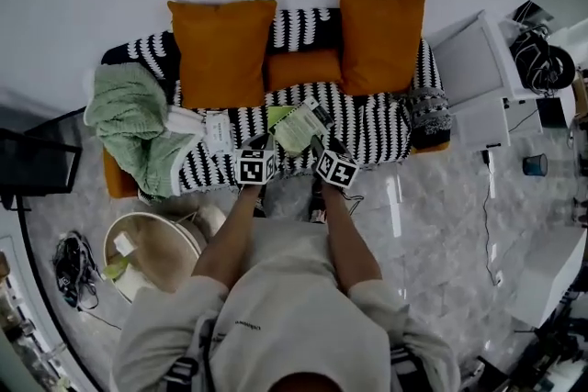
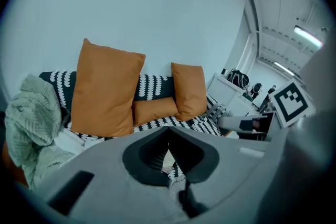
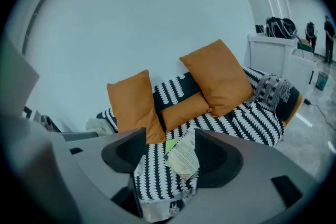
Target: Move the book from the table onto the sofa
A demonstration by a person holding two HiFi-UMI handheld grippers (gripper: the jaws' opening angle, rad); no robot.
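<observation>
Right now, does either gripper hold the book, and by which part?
Right gripper: open, the book free between its jaws. Left gripper: jaws nearly together on a pale sliver, perhaps the book's corner; cannot tell.

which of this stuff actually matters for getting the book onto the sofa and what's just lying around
Job in hand:
book, already at the sofa seat
sofa
left tool
right tool, jaws apart

Just lying about:
orange cushions
green blanket
white cabinet
</observation>
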